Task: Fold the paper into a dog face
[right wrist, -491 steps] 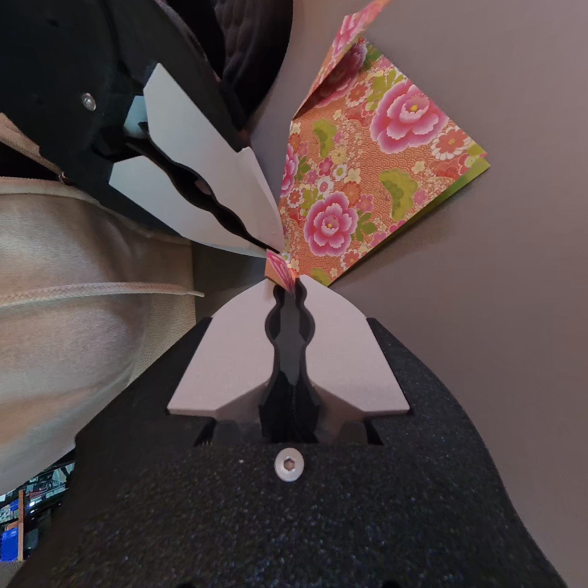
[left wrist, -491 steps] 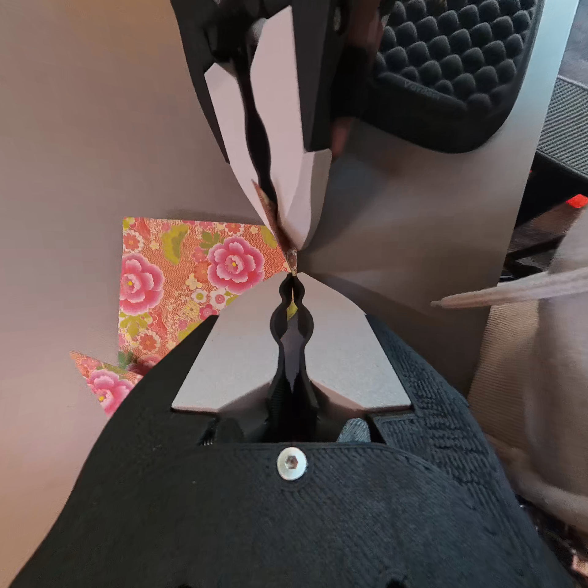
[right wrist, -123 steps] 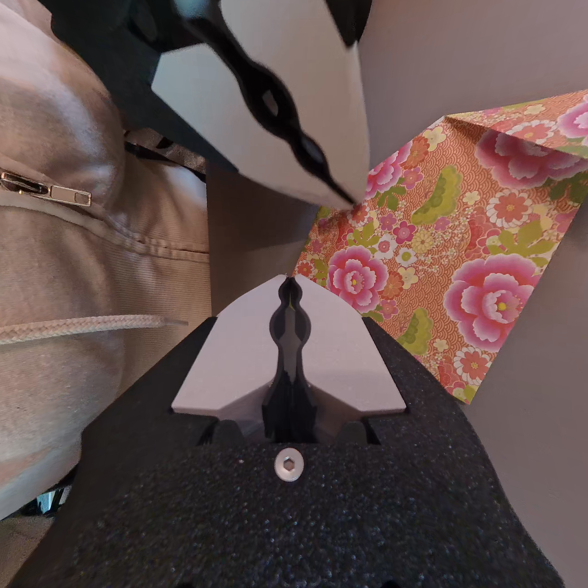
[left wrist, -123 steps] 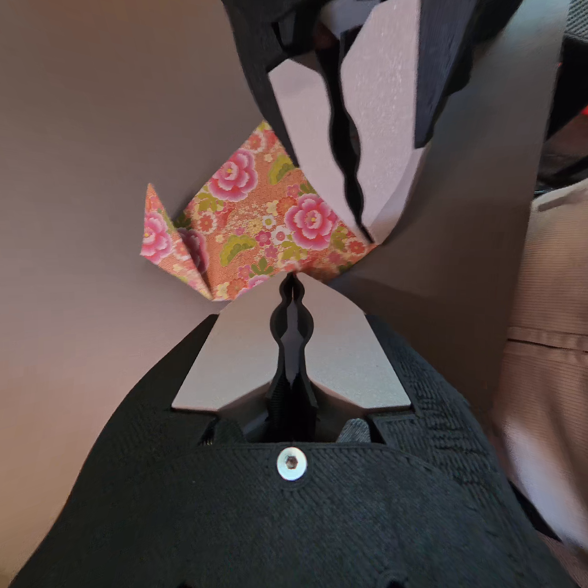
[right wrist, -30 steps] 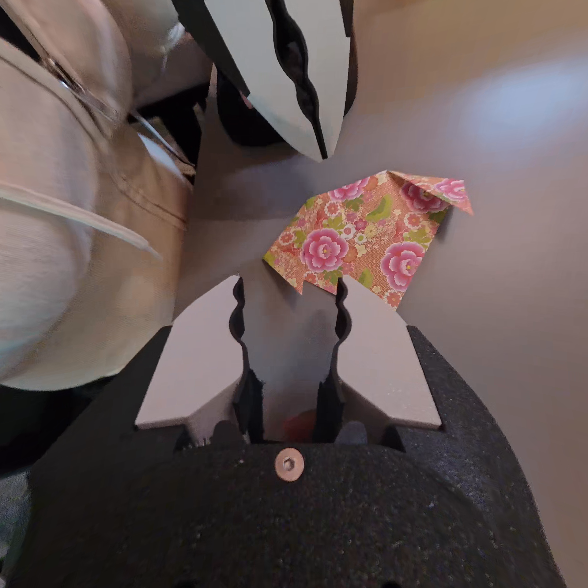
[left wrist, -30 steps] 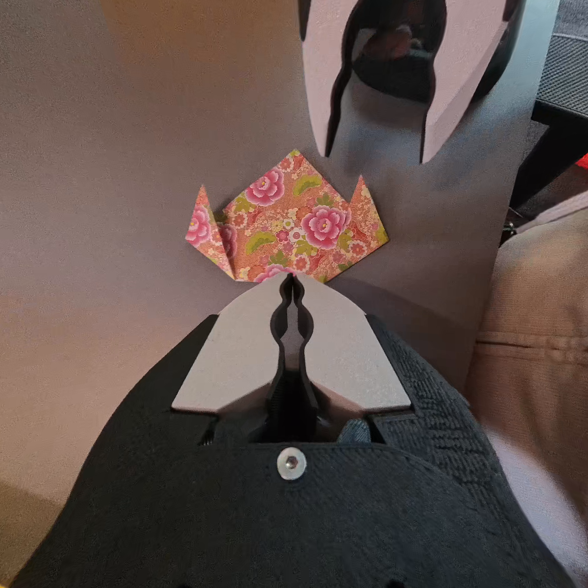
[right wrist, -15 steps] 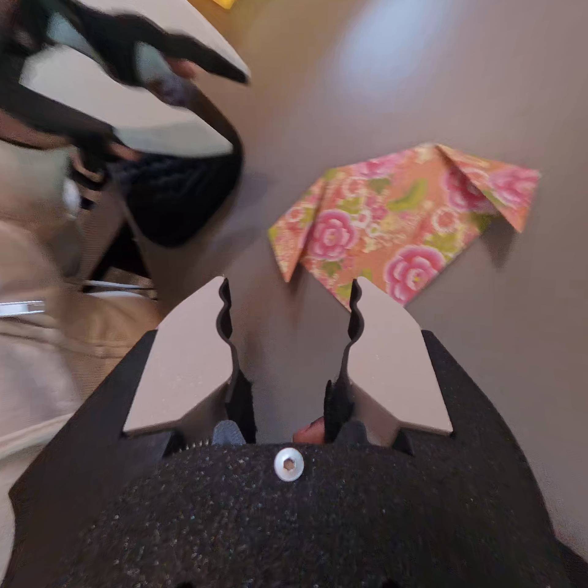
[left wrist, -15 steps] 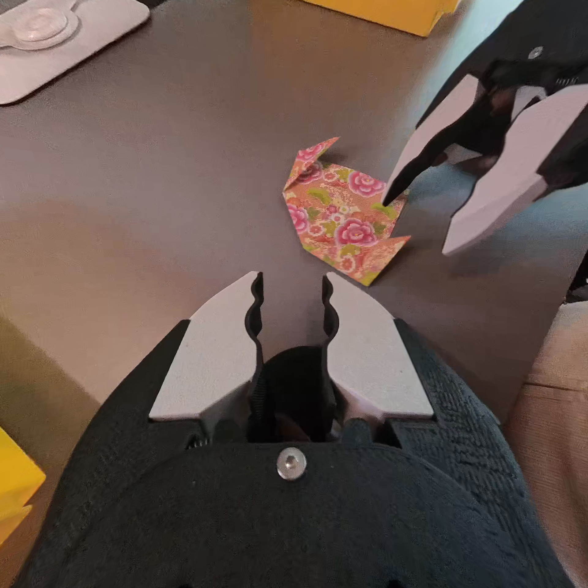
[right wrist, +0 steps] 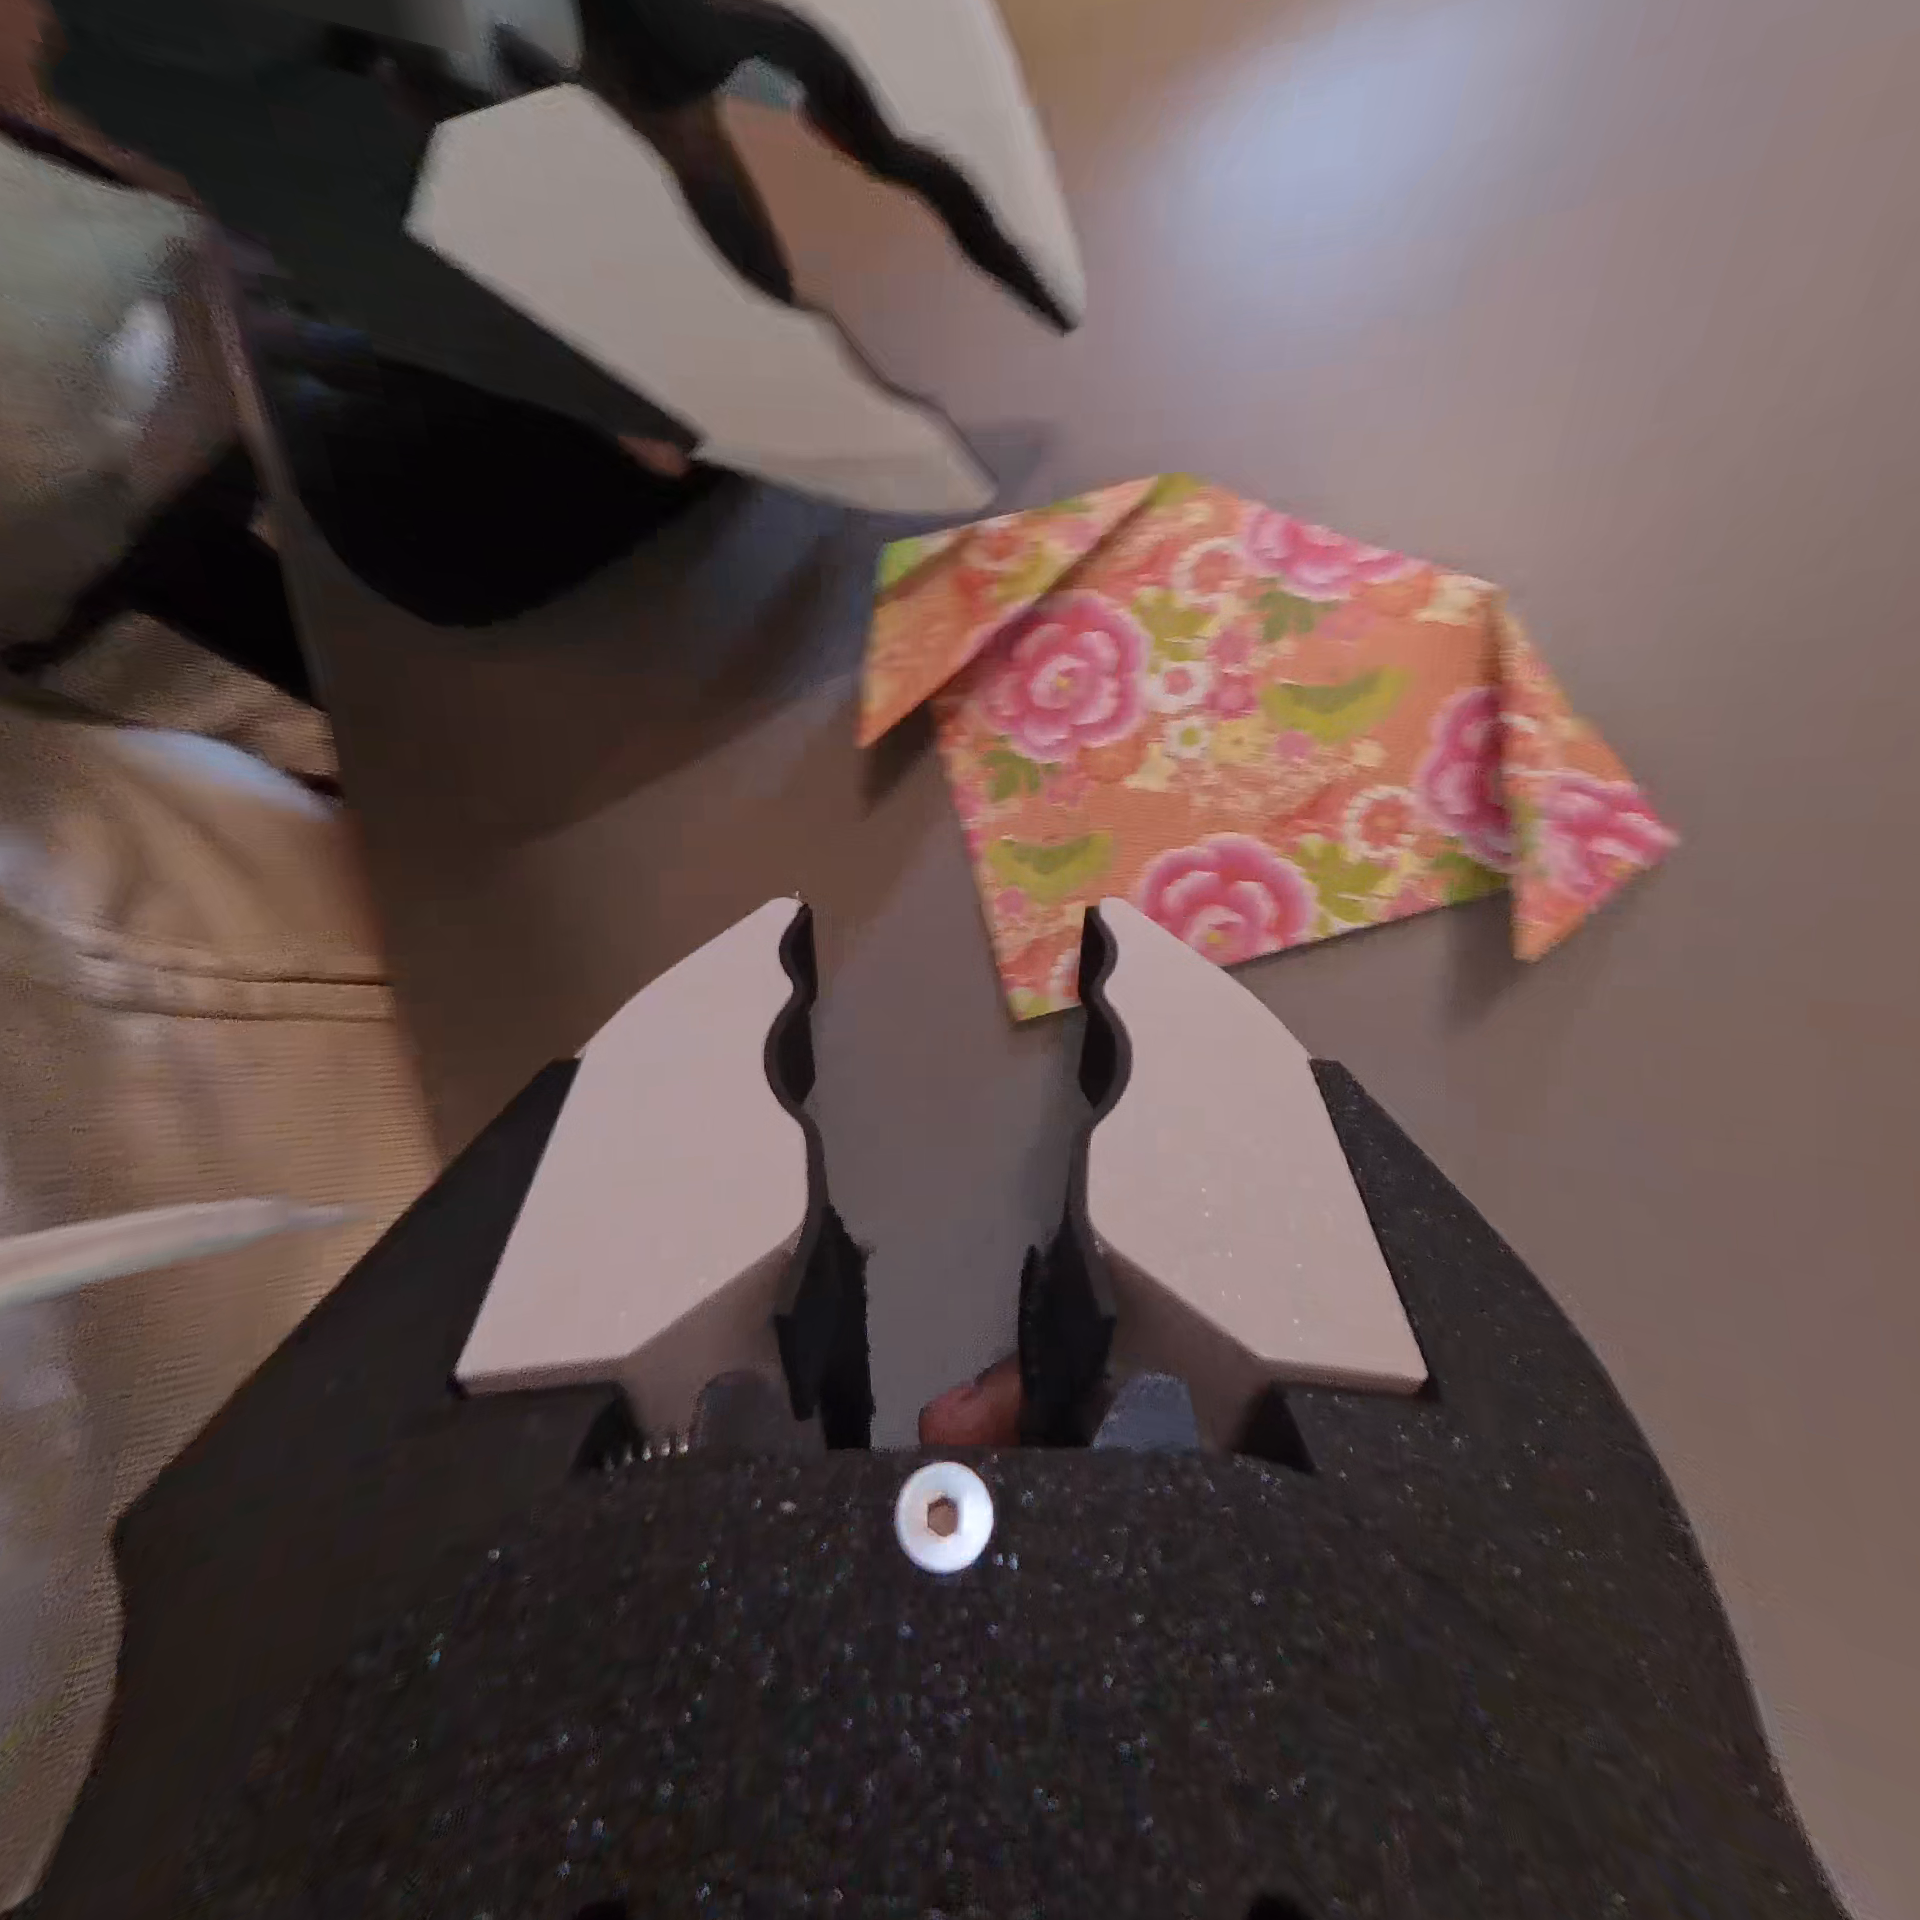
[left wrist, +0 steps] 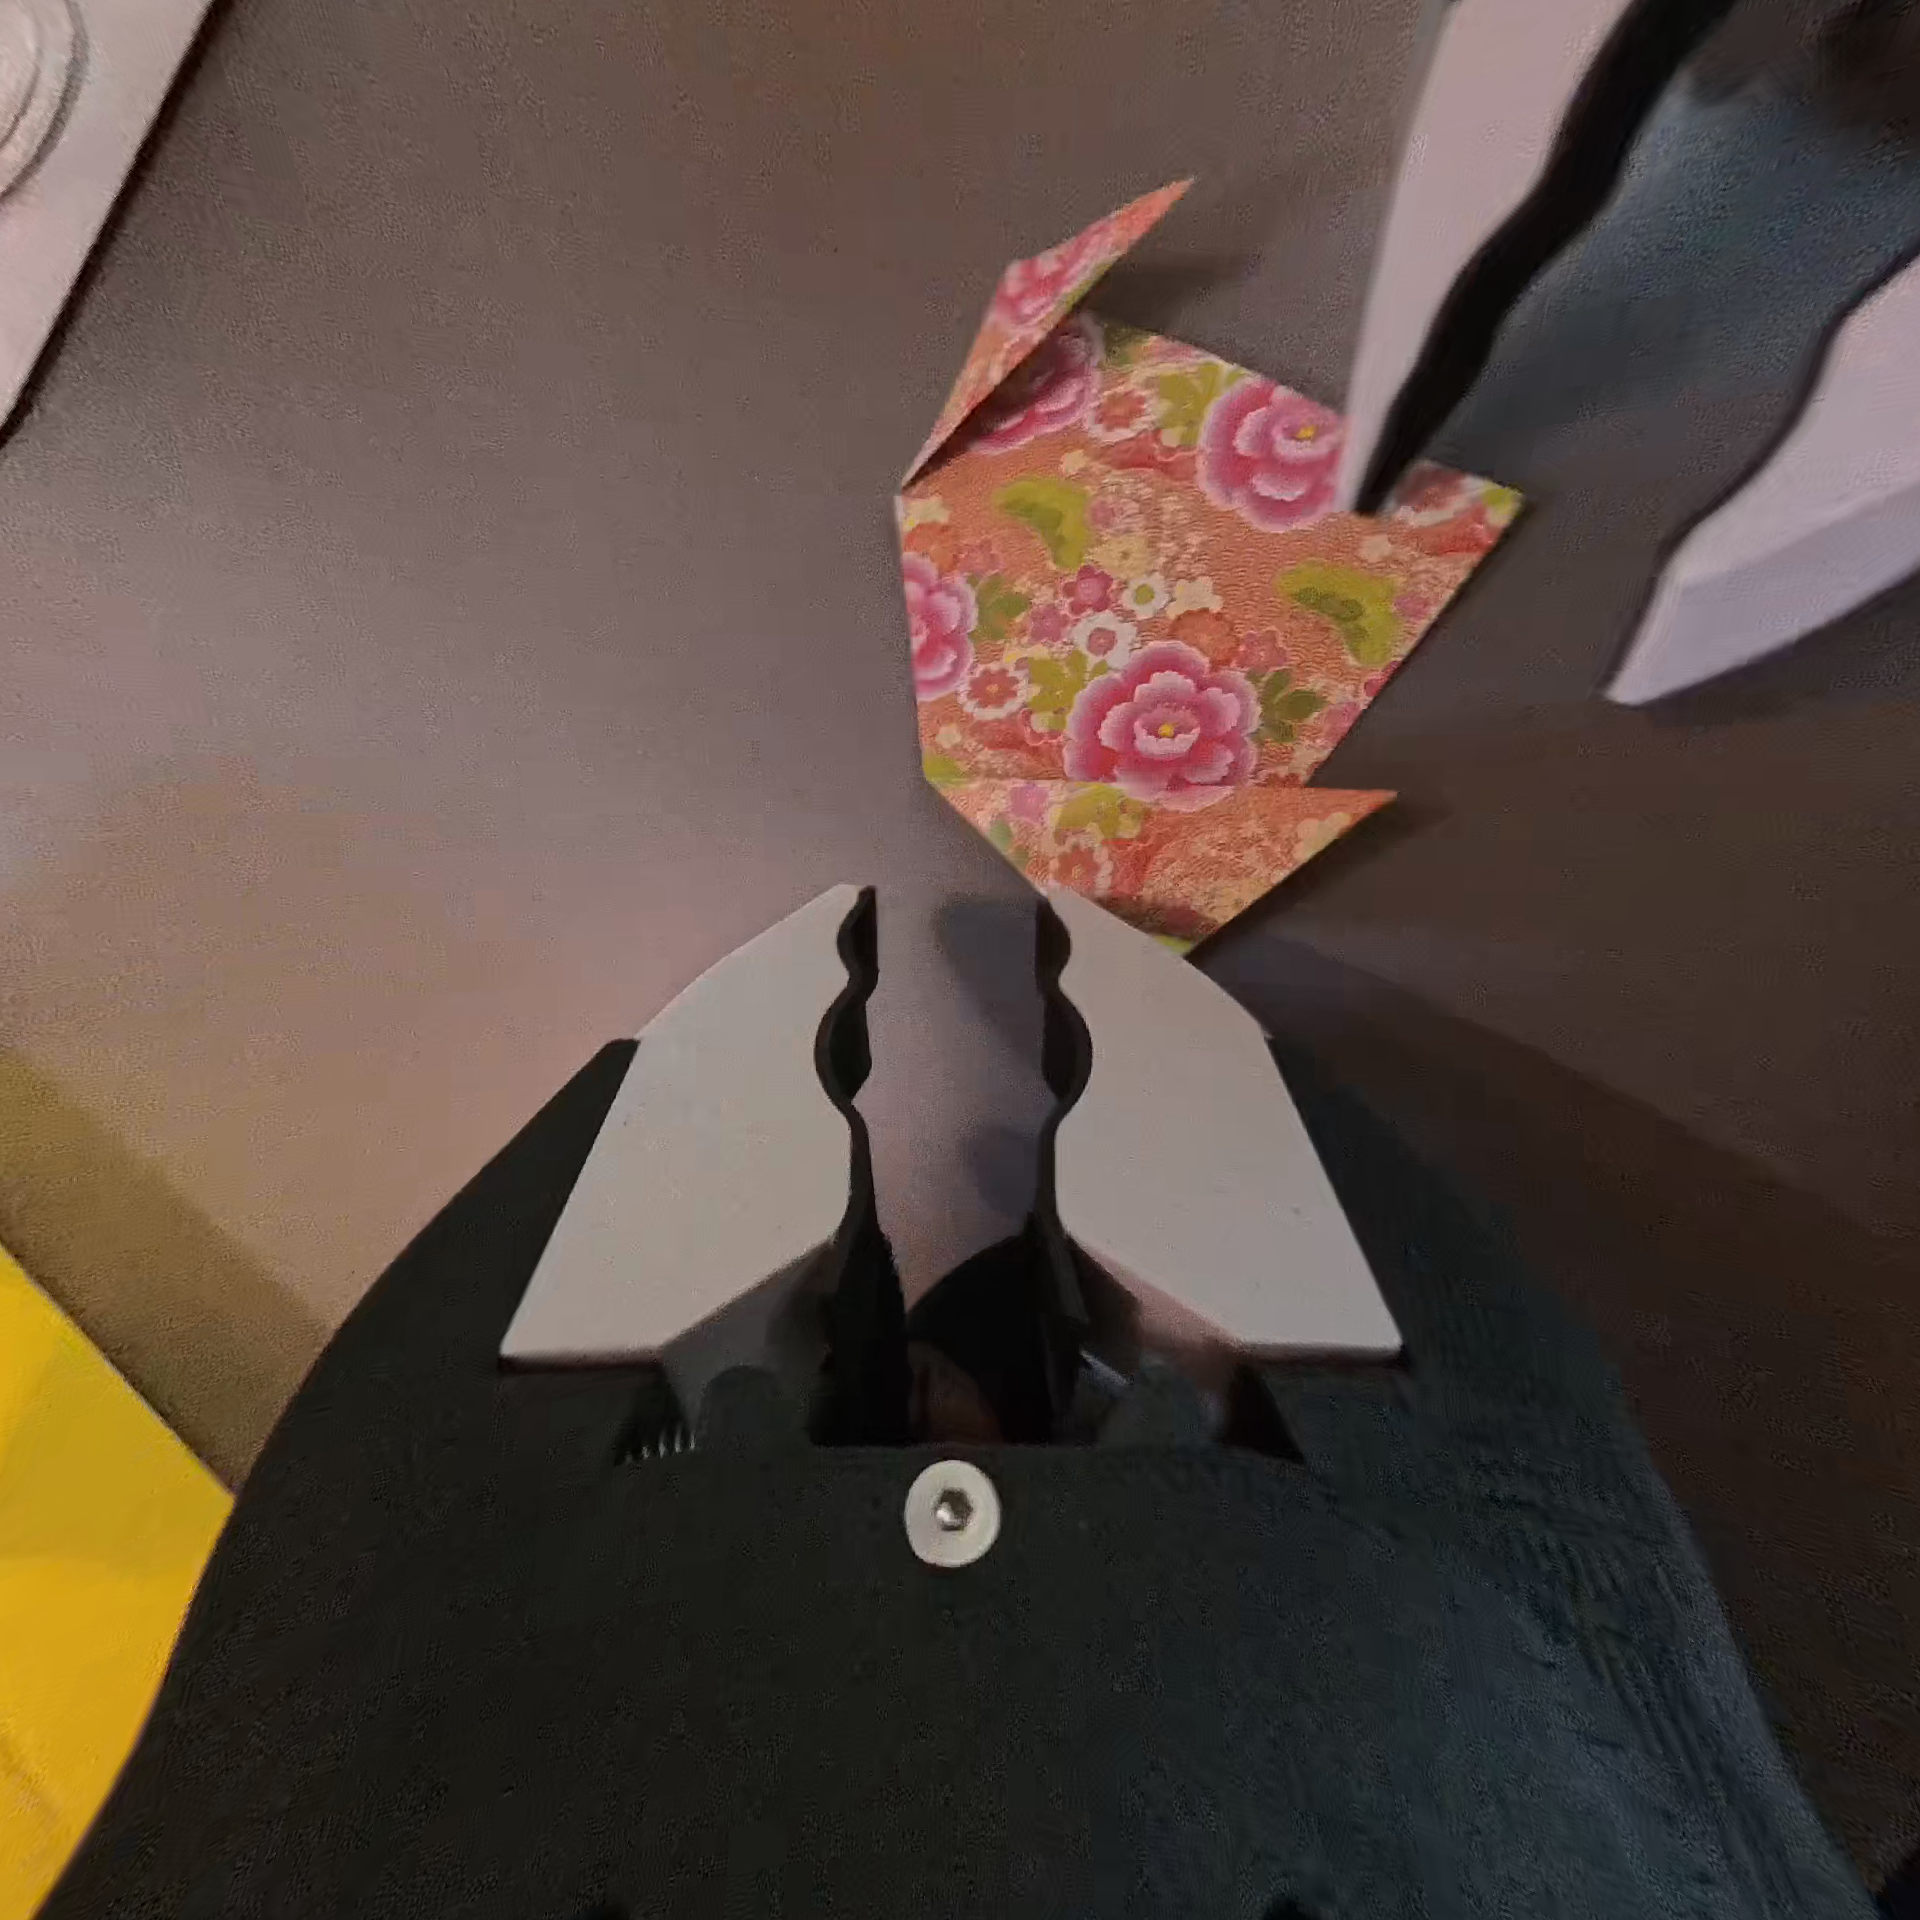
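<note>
Paper (left wrist: 1153, 613) (right wrist: 1236, 748): floral print, pink flowers and green leaves on orange. Folded into a dog-face shape with two pointed ear flaps, one lifting slightly. Lies flat on my grey table (left wrist: 468, 520), nothing gripping it.

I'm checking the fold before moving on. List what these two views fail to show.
- Underside of the floral folded paper: it lies on the grey table in both views.
- Its near corner: covered by the left gripper fingertip in the left wrist view, and by the right gripper fingertip in the right wrist view.
- Yellow object: cut off by the left edge.
- Flat white item: cut off at the top left corner.
</note>
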The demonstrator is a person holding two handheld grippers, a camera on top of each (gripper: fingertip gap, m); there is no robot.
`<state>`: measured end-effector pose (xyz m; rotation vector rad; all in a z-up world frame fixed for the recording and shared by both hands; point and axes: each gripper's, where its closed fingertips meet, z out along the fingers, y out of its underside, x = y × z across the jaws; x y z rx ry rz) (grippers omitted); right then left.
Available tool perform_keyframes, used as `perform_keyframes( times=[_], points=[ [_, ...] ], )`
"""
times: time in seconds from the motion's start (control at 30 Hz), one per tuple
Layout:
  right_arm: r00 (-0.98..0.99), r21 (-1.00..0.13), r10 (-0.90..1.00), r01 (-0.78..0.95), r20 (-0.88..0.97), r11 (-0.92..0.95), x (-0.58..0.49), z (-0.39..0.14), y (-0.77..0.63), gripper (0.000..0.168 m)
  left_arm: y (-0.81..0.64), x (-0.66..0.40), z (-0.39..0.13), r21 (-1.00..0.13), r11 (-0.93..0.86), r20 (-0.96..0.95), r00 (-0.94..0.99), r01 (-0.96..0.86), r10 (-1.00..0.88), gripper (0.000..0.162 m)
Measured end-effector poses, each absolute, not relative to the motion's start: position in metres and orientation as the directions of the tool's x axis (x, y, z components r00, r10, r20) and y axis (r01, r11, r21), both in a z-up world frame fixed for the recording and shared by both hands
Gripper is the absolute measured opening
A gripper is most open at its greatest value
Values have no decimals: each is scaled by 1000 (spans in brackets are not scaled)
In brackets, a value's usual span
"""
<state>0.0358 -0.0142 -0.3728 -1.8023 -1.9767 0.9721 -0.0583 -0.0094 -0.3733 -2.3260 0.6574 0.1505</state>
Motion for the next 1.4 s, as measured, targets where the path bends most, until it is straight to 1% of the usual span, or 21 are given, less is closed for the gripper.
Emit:
perform_keyframes(
  times=[0.03, 0.1, 0.17, 0.2, 0.27, 0.3, 0.37, 0.47, 0.57, 0.67, 0.77, 0.97, 1.1, 1.17, 1.27, 1.33, 1.4],
  points=[
    [-184, -650, 945, 759, -271, -39, 35, -369, -22, 51, -10, -66, -370, -607, -632, -290, 875, -482, -388, 27],
    [-187, -700, 939, 710, -289, -74, 32, -354, -23, 48, -13, -73, -360, -654, -615, -262, 894, -441, -362, 26],
    [-143, -738, 959, 669, -245, -89, 34, -342, -3, 43, -20, -66, -351, -719, -577, -172, 903, -388, -393, 27],
    [-109, -750, 975, 657, -193, -75, 36, -340, 14, 43, -24, -60, -348, -742, -567, -119, 902, -359, -416, 29],
    [-78, -748, 995, 664, -63, 5, 42, -343, 45, 45, -29, -48, -347, -751, -566, -59, 890, -339, -453, 40],
    [-86, -738, 996, 673, -3, 56, 43, -345, 57, 47, -30, -43, -349, -744, -566, -60, 880, -355, -472, 44],
    [-124, -710, 989, 689, 86, 148, 41, -350, 73, 47, -28, -34, -352, -735, -551, -86, 861, -394, -501, 45],
    [-213, -656, 967, 712, 138, 250, 33, -359, 83, 48, -22, -30, -353, -741, -551, -76, 864, -383, -498, 43],
    [-279, -629, 951, 718, 132, 298, 27, -368, 87, 45, -20, -37, -352, -747, -552, -89, 878, -371, -470, 34],
    [-307, -624, 945, 717, 114, 309, 24, -373, 88, 43, -21, -51, -353, -723, -572, -117, 884, -389, -453, 32],
    [-306, -642, 947, 708, 97, 295, 22, -374, 89, 39, -25, -52, -355, -708, -582, -95, 871, -399, -481, 29],
    [-322, -652, 945, 705, 58, 280, 25, -375, 79, 22, -11, -38, -362, -695, -565, -120, 847, -444, -518, 25],
    [-347, -641, 937, 710, 41, 291, 32, -375, 70, 17, -10, -34, -380, -619, -567, -175, 799, -544, -576, 22],
    [-341, -653, 940, 703, 36, 280, 34, -373, 69, 21, -12, -34, -379, -614, -546, -185, 776, -570, -603, 21],
    [-284, -669, 958, 705, 35, 233, 36, -373, 79, 45, -12, -37, -370, -665, -540, -137, 795, -516, -591, 21],
    [-246, -689, 969, 705, -10, 172, 36, -372, 82, 51, -7, -40, -353, -732, -517, -91, 815, -444, -572, 20],
    [-229, -722, 971, 682, -62, 114, 32, -368, 82, 51, 1, -46, -338, -773, -490, -78, 827, -403, -557, 18]
  ],
)
